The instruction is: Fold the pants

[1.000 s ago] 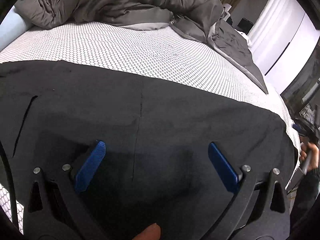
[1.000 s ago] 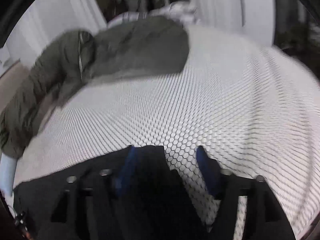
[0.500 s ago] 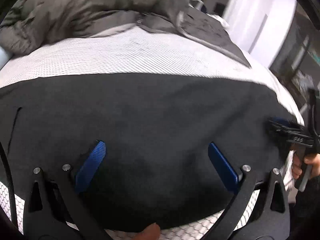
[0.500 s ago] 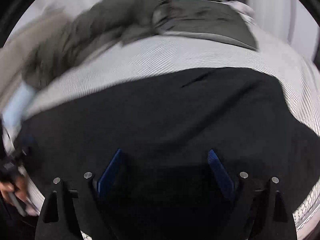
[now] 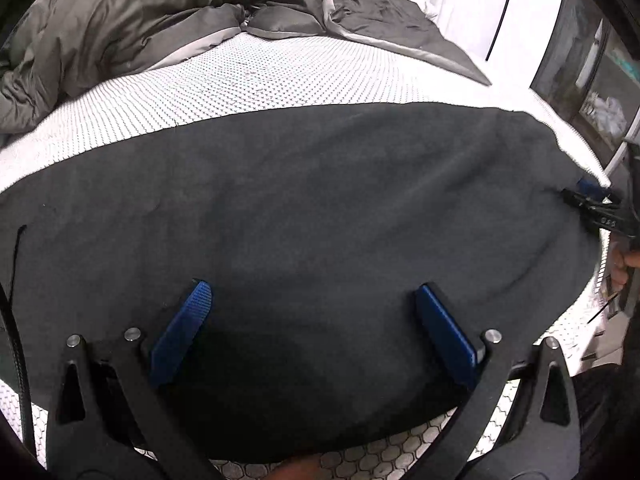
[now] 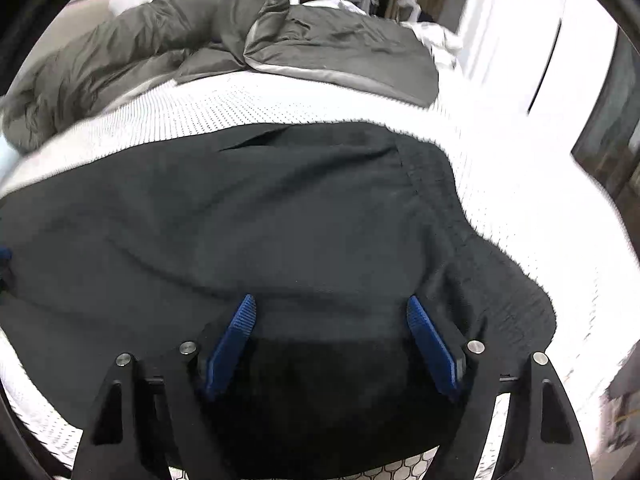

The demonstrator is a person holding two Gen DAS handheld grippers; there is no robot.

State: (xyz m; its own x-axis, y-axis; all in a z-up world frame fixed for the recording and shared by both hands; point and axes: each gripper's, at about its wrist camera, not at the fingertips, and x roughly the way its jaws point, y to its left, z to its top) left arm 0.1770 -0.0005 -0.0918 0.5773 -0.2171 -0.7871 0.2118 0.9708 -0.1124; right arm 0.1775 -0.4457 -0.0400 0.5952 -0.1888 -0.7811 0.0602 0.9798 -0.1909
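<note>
The black pants (image 5: pixel 304 216) lie flat across a white bed with a honeycomb-pattern sheet (image 5: pixel 248 84). My left gripper (image 5: pixel 312 300) is open, its blue fingers spread just above the cloth near the front edge. The right gripper (image 5: pixel 592 208) shows at the far right of the left wrist view, at the pants' end. In the right wrist view my right gripper (image 6: pixel 332 312) is open over the pants (image 6: pixel 288 216) near the waistband (image 6: pixel 448 208), holding nothing.
A rumpled grey duvet (image 5: pixel 168 16) lies at the back of the bed, also in the right wrist view (image 6: pixel 224 40). White wardrobe doors (image 5: pixel 512 20) and a dark glass cabinet (image 5: pixel 600 76) stand to the right. The bed's front edge is close to both grippers.
Both grippers have pulled back toward the bed's front edge. The right gripper swung from the bare sheet to over the pants' waistband end. The pants now lie flatter.
</note>
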